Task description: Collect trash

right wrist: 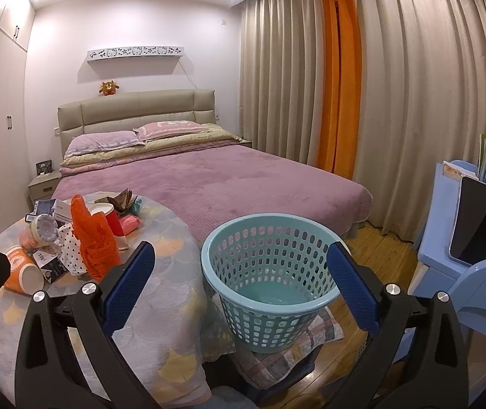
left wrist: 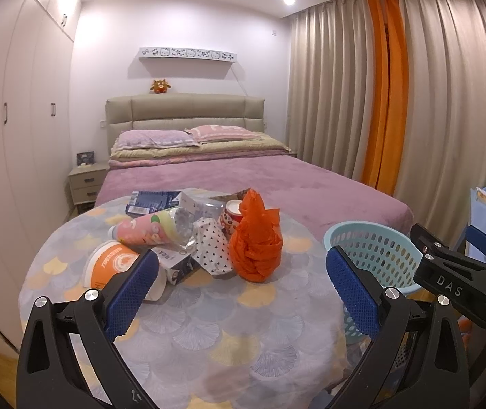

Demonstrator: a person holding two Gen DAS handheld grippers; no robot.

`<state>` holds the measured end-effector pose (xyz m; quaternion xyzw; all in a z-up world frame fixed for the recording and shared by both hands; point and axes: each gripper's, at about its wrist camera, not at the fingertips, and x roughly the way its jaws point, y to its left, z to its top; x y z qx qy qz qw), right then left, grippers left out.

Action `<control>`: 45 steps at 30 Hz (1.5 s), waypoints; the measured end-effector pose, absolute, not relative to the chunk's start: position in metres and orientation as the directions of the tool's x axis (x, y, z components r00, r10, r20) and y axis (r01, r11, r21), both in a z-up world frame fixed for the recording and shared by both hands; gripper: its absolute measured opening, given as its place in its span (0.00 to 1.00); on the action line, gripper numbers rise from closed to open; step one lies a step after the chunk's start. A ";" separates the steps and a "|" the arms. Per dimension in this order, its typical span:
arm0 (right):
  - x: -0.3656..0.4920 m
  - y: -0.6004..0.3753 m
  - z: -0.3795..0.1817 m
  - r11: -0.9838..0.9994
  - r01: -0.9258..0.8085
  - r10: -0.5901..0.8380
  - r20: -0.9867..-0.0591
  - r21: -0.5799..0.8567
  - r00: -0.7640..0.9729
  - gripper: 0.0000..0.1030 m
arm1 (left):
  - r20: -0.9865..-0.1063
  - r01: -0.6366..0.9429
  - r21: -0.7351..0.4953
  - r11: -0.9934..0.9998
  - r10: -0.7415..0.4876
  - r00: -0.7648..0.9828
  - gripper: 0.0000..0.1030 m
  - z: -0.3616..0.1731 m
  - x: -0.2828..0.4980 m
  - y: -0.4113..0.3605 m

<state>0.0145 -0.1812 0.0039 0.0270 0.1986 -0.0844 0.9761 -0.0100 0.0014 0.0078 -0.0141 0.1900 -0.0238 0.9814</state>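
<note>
Left gripper (left wrist: 243,274): fingers spread wide, nothing between the blue pads; aimed at the pile, probably so any piece can be taken without re-aiming.
Right gripper (right wrist: 241,281): likewise spread wide and empty; faces the basket, and its black body shows at 3 o'clock in the left wrist view.
Bed (right wrist: 209,177): purple cover, at 12 o'clock behind everything; plays no part in the job.
Round table (left wrist: 192,327): fan-pattern cloth, sits at the foot of the bed; the trash lies on its far half, at 12 o'clock from the left gripper.
Basket (right wrist: 263,286): pale blue, perforated, upright, looks empty inside; stands on a checked cushion just beside the table edge, at 3 o'clock of the pile, so a short carry should serve.
Orange bag (left wrist: 256,242): crumpled plastic, standing tall at the pile's right side, nearest the basket; soft, likely to squash under a pinch.
Orange-and-white cup (left wrist: 113,266): on its side at 9 o'clock of the pile, close behind the left pad.
Heart-print wrapper (left wrist: 212,248): wedged between cup and bag.
Progress: judged not yet begun; nothing binned.
</note>
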 end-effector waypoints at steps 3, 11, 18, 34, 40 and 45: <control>0.014 -0.180 0.003 0.985 0.174 -0.151 -0.394 0.022 0.907 0.93 | -0.373 0.040 -0.041 0.998 -0.053 0.926 0.93 0.008 -0.010 0.002; 0.014 -0.180 0.002 0.985 0.172 -0.150 -0.396 0.020 0.906 0.93 | -0.371 0.041 -0.042 0.998 -0.054 0.927 0.93 0.007 -0.010 0.003; 0.015 -0.179 0.001 0.986 0.168 -0.145 -0.399 0.022 0.905 0.93 | -0.371 0.044 -0.044 0.998 -0.057 0.927 0.93 0.008 -0.010 0.002; 0.020 -0.177 0.000 0.987 0.157 -0.135 -0.407 0.023 0.904 0.93 | -0.369 0.042 -0.049 0.998 -0.057 0.928 0.93 0.008 -0.010 0.003; 0.022 -0.174 -0.001 0.988 0.155 -0.134 -0.411 0.017 0.902 0.93 | -0.369 0.042 -0.049 0.998 -0.057 0.928 0.93 0.007 -0.011 0.004; 0.023 -0.173 -0.002 0.988 0.152 -0.131 -0.416 0.016 0.900 0.93 | -0.371 0.039 -0.050 0.998 -0.055 0.927 0.93 0.007 -0.009 0.006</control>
